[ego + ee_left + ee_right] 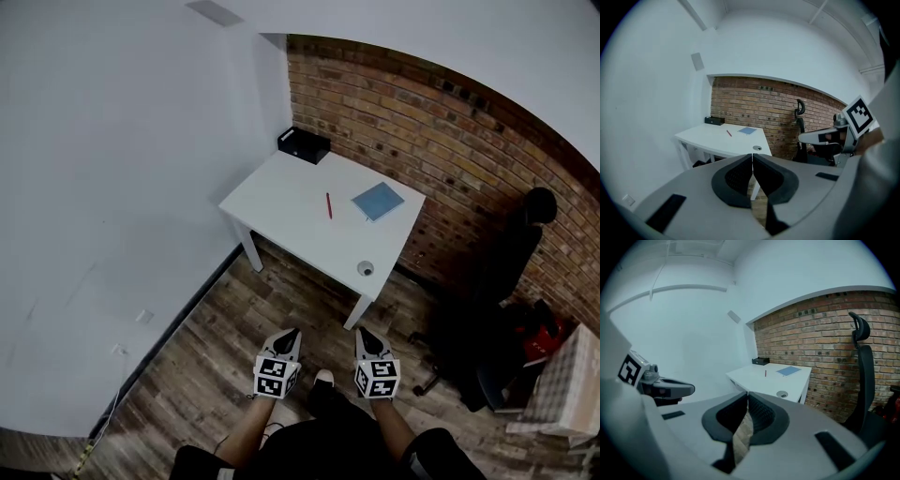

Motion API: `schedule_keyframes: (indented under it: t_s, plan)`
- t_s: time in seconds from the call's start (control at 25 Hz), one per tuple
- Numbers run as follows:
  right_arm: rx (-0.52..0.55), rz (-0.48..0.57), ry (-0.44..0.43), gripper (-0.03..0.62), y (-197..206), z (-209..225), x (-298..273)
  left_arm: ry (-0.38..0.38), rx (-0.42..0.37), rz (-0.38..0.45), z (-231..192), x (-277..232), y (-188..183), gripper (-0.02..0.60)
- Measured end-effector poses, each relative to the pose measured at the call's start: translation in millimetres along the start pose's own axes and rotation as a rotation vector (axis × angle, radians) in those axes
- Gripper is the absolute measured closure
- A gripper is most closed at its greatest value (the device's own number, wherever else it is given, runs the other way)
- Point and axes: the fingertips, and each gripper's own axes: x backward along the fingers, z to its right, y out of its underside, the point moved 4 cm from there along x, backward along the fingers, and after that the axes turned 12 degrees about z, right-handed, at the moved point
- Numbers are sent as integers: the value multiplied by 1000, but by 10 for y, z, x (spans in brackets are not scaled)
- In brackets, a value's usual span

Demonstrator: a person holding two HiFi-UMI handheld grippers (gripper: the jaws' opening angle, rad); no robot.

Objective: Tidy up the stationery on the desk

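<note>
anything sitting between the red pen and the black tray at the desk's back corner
Nothing visible does. Only bare desk lies between the red pen and the black tray; the blue notebook lies off to the side, clear of that line.

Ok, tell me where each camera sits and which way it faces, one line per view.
Head view: on the person's head, facing steeply down and ahead at the white desk; forearms, left gripper and right gripper show.
Left gripper view: on that gripper, facing the desk along its shut jaws; the right gripper shows at right.
Right gripper view: on that gripper, facing the desk along shut jaws; the left gripper shows at left.
Shared: all three show the red pen and blue notebook on the desk.
</note>
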Motion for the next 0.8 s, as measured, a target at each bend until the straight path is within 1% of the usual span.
schedule_keyframes:
  t_s: [0.2,0.4,0.6,0.8]
  plan:
    - [-10,1,-1,569,-168,244,-494,6,-5,-9,-179,-489,-178,566]
    - [-26,-4,-8,569,-250,464,-875,-2,-13,-13,-333,-911,-329,565]
    - [-38,-11,-14,569,-304,613,-1162,-6,-17,-20,-453,-1193,-439,565]
    - [-57,-16,-5,571,-327,737,-1337,-4,-14,-34,-520,-1387,-431,565]
